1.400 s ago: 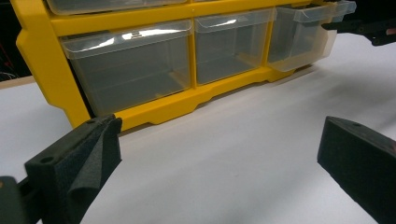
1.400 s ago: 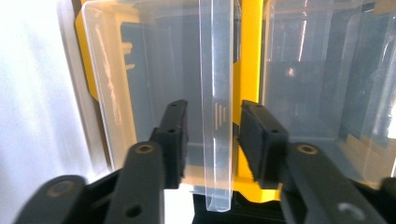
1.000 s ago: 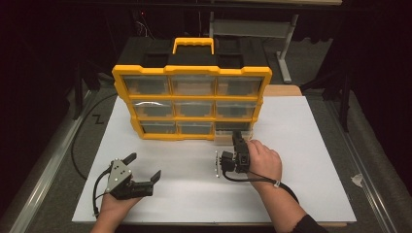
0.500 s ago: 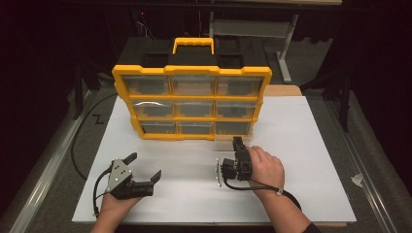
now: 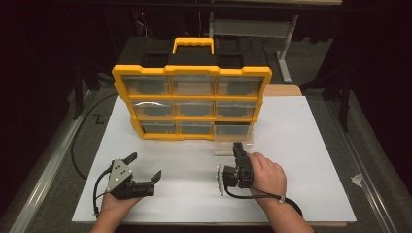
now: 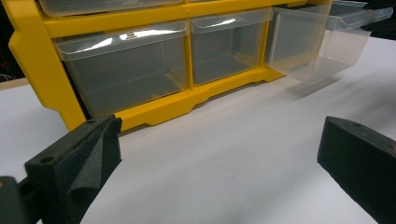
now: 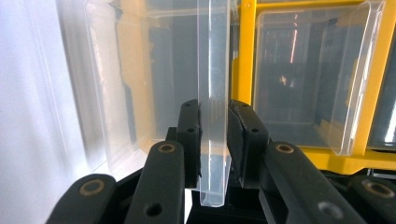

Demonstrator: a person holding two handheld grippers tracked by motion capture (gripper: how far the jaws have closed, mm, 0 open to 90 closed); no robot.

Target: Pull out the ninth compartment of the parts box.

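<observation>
Currently we pinch the front lip of the clear drawer (image 5: 234, 143) with our right gripper (image 5: 238, 151), the drawer pulled out of the yellow organizer (image 5: 192, 74) at its lower right bay; our left gripper (image 5: 144, 170) rests spread near the bench's (image 5: 311, 145) front left corner

So the bench (image 5: 301, 145) is a flat white rectangular top. A yellow plastic organizer with clear drawers (image 5: 192, 102) sits on its far half. One clear plastic drawer (image 5: 234, 145), pulled out, is just in front of its bottom-right slot.
</observation>
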